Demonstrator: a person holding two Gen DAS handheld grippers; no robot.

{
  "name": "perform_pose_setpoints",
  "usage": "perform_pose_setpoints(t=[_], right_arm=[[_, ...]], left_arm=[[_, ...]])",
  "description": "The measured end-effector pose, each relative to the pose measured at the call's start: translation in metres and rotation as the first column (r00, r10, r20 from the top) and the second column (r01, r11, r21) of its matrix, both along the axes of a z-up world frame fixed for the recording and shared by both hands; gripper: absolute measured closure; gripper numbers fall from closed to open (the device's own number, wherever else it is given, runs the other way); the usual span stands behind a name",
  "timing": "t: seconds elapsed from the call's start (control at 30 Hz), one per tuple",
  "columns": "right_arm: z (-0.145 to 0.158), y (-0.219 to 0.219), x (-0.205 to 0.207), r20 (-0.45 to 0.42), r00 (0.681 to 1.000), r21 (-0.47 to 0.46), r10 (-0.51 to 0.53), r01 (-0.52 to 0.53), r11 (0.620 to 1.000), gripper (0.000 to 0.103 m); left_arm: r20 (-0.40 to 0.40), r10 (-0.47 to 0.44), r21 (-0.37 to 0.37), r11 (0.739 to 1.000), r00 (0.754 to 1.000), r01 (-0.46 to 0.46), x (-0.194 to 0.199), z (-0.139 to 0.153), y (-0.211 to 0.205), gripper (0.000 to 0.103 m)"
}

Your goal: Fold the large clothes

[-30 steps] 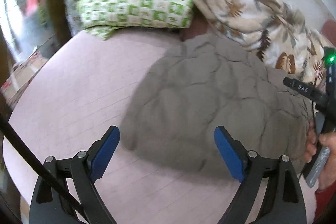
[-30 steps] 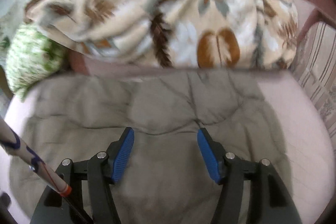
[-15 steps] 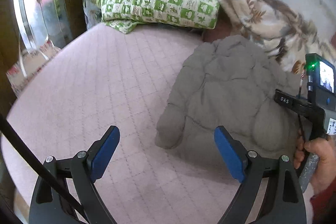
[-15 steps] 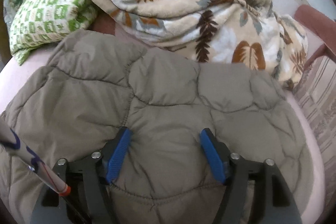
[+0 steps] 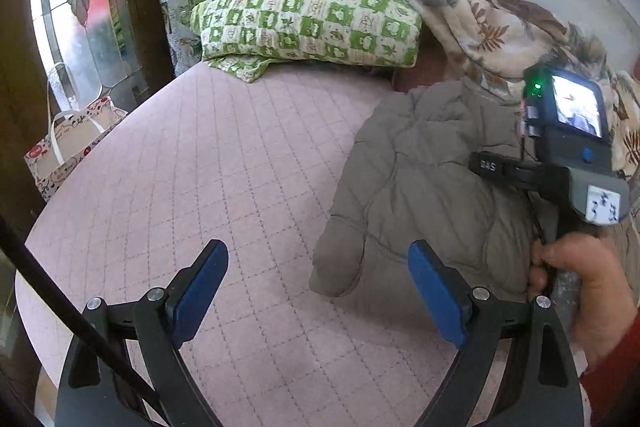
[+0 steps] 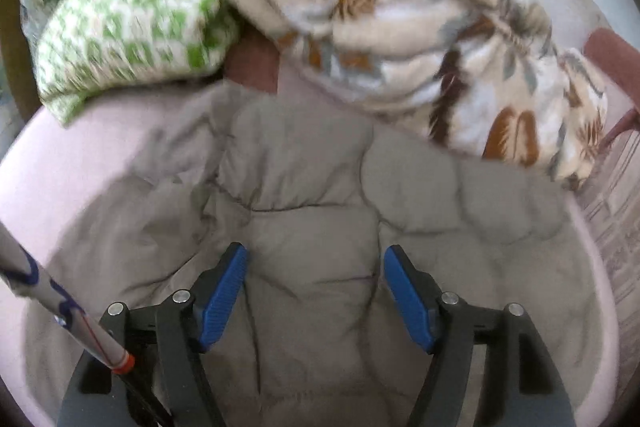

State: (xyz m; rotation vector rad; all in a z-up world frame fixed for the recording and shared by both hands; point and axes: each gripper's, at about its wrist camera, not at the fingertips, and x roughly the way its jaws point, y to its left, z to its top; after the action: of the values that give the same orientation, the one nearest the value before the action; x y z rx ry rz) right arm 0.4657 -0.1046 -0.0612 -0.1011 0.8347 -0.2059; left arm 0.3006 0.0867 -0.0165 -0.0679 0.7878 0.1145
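Note:
A grey-olive quilted jacket (image 5: 420,179) lies on the pink bed sheet (image 5: 220,167), one sleeve end pointing toward me. My left gripper (image 5: 316,259) hovers open over the sheet, with the sleeve tip just beyond its right finger and nothing gripped. In the right wrist view the jacket (image 6: 312,167) fills the foreground, rumpled on its left side. My right gripper (image 6: 316,253) is low over the jacket's middle. Its jaws are opening and puffy fabric shows between the blue pads, which do not press on it. A hand (image 5: 580,275) holds the right gripper's handle.
A green-checked pillow (image 5: 304,15) and a leaf-print blanket (image 5: 480,15) are piled at the head of the bed, just behind the jacket. A printed paper bag (image 5: 64,155) stands by a glass door (image 5: 80,7) on the left. A reddish chair (image 6: 608,55) is at the right.
The left gripper's view has slid off the jacket onto bare sheet, leaving the jacket to its right. The right gripper's jaws have spread wider and it has shifted across the jacket.

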Motion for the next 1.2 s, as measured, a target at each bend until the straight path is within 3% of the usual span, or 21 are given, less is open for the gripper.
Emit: perform_pose_setpoints(t=[0.13,0.33,0.5,0.6,0.7,0.83,0.93,1.0,1.1,1.2], right_arm=[[0.013,-0.006,-0.002,-0.017,1.0,0.023,0.001,-0.001,1.0,0.022],[0.044,-0.048,-0.06,0.104,0.994,0.06,-0.02,0.014,0.998,0.022],[0.013,-0.1,-0.076,0.05,0.99,0.063,-0.131,0.128,0.99,0.021],[-0.001,-0.116,-0.074,0.034,0.99,0.117,-0.14,0.135,0.984,0.012],[0.011,-0.112,-0.077,0.016,0.991,0.1,-0.131,0.129,0.987,0.012],[0.036,-0.132,-0.098,0.099,0.982,0.102,-0.161,0.151,0.983,0.012],[0.035,-0.154,-0.111,0.109,0.969,0.062,-0.224,0.218,0.974,0.012],[0.023,-0.171,-0.112,0.07,0.96,0.052,-0.27,0.266,0.962,0.012],[-0.001,-0.2,-0.112,-0.002,0.949,0.153,-0.314,0.311,0.938,0.011],[0.006,-0.207,-0.12,-0.008,0.943,0.196,-0.331,0.326,0.925,0.011]], left_arm=[[-0.017,-0.018,0.0,1.0,1.0,0.018,0.002,-0.003,-0.004,0.012],[-0.017,-0.041,-0.029,0.999,0.999,0.041,-0.002,-0.003,-0.007,0.012],[-0.034,-0.056,-0.046,0.997,0.998,0.055,0.0,-0.006,-0.011,0.012],[-0.045,-0.064,-0.053,0.997,0.997,0.061,0.001,-0.009,-0.014,0.012],[-0.049,-0.07,-0.047,0.997,0.996,0.067,0.002,-0.01,-0.015,0.012],[-0.058,-0.079,-0.058,0.995,0.995,0.076,0.002,-0.012,-0.015,0.012],[-0.058,-0.081,-0.061,0.995,0.995,0.078,0.002,-0.012,-0.016,0.012],[-0.054,-0.081,-0.057,0.995,0.995,0.078,0.001,-0.011,-0.016,0.012],[-0.048,-0.085,-0.061,0.995,0.995,0.082,0.0,-0.01,-0.017,0.012],[-0.049,-0.087,-0.063,0.994,0.995,0.084,-0.001,-0.01,-0.017,0.012]])
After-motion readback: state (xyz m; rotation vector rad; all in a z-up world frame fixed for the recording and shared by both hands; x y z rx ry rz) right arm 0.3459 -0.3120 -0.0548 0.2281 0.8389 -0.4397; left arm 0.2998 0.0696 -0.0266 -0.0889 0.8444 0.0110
